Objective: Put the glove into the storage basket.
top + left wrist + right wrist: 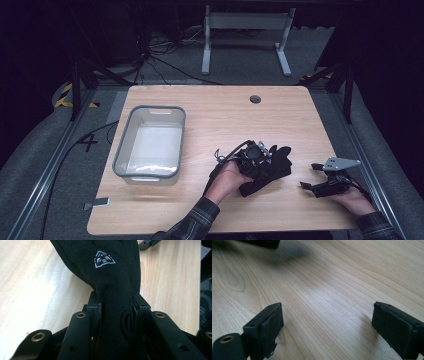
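From above, the left gripper (255, 159) pins a black glove (272, 172) on the table (225, 115), bin (150, 142) at nine o'clock, right gripper (315, 176) at three; left view: jaws clamp the glove (112, 277); right view: jaws spread wide, empty, over the wood.

Two black two-jaw units: left gripper (261, 159) with brass-ringed screw holes on its linkage arms and a trailing black cable, right gripper (312, 176) topped by a grey three-cornered plate, dark plaid sleeves (199, 220) on both forearms.
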A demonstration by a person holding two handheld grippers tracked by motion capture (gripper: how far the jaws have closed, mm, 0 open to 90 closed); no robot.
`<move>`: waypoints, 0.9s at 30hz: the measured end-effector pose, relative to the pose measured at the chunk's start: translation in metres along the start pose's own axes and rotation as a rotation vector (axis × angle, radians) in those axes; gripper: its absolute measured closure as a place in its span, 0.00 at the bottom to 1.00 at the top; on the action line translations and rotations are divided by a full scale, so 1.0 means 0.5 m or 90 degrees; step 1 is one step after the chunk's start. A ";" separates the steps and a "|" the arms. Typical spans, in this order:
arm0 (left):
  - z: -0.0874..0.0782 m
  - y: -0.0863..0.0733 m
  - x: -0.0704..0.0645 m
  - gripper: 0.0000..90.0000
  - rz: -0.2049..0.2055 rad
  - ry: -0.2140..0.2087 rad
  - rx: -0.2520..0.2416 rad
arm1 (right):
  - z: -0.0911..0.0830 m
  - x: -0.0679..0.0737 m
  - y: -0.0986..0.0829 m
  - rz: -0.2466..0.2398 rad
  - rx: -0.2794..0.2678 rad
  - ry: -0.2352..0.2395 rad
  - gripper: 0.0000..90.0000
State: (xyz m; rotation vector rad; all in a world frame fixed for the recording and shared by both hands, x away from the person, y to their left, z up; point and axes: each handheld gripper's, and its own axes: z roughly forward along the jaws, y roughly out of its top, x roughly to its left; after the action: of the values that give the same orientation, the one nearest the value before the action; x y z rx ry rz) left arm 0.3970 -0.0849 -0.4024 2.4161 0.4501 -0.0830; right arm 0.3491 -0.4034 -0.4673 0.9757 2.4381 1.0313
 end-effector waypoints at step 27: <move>-0.144 -0.028 0.050 0.75 -0.060 0.062 -0.047 | 0.000 0.000 0.000 0.000 0.000 0.000 0.12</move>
State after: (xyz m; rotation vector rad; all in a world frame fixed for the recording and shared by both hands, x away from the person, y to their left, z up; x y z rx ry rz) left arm 0.4118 -0.0220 -0.3594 2.3340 0.6013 0.0110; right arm 0.3492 -0.4034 -0.4673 0.9754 2.4378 1.0315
